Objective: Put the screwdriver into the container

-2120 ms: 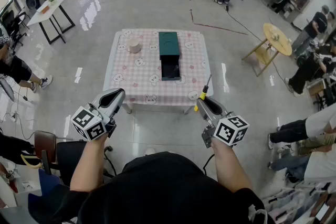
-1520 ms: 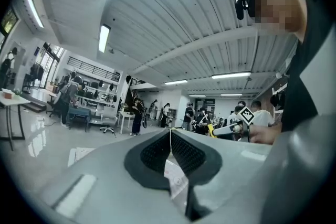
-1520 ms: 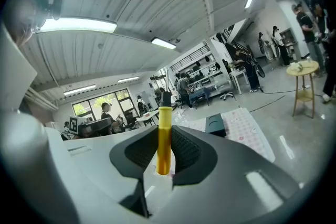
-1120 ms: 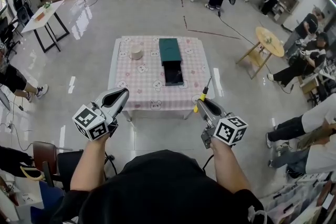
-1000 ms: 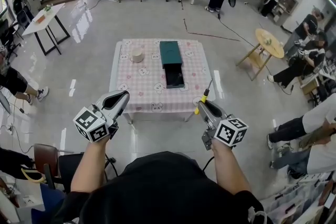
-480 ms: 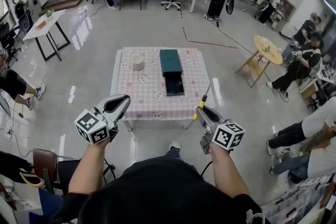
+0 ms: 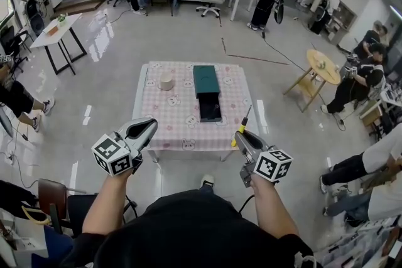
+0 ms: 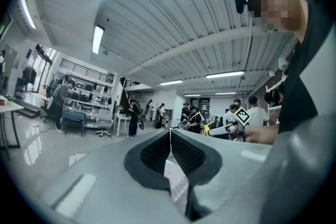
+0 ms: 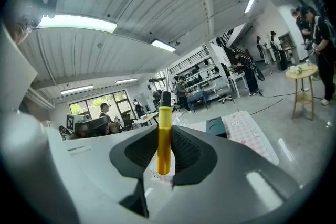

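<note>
In their own views, right gripper [image 9: 164, 134] fingers clenched on yellow-handled screwdriver [image 9: 164, 152]; left gripper [image 8: 170, 134] fingers pressed together, empty. Only in head view: green container [image 7: 206, 81] on worktop [image 7: 166, 113].

screwdriver [image 9: 164, 145]: smooth, glossy yellow plastic handle
right gripper [image 9: 164, 132]: dark, finely ribbed pads [image 9: 185, 150]
tablecloth [image 7: 173, 116]: matt cloth, ahead of the right gripper
floor [image 7: 113, 53]: glossy, reflective

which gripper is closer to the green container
Right. The right gripper, holding the screwdriver, is just near-right of the container; the left gripper is farther, near-left.
</note>
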A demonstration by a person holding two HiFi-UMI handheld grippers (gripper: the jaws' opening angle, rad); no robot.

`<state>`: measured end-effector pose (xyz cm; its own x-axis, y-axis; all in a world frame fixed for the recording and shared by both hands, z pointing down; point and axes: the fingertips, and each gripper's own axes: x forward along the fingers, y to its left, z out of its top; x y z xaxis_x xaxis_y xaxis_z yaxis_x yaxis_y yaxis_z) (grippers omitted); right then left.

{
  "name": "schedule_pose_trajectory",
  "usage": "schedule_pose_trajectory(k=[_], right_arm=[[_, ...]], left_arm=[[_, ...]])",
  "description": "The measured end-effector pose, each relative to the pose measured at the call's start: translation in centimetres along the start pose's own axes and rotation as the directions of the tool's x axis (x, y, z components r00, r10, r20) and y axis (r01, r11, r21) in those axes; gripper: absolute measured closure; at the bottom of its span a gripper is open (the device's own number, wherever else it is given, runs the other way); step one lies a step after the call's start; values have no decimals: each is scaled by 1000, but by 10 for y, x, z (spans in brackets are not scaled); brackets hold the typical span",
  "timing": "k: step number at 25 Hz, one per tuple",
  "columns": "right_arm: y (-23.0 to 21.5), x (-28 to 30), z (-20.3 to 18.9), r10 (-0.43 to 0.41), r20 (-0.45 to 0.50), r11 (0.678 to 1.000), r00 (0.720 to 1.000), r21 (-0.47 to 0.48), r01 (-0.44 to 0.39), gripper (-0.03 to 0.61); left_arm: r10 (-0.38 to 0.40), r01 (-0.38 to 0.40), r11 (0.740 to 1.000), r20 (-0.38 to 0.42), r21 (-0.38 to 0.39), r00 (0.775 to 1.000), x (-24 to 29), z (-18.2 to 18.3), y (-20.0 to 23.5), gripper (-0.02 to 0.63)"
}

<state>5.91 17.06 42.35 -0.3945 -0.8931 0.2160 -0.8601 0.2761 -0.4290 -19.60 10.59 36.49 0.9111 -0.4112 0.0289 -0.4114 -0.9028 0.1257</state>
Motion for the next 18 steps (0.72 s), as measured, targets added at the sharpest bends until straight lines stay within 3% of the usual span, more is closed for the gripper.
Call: schedule_pose_trajectory(k=[18], right_arm=[[-33, 41, 13, 21, -23, 1000, 1000, 7, -21, 471]], left_arm=[[13, -14, 1000, -44, -22, 999, 34, -12, 26, 614]])
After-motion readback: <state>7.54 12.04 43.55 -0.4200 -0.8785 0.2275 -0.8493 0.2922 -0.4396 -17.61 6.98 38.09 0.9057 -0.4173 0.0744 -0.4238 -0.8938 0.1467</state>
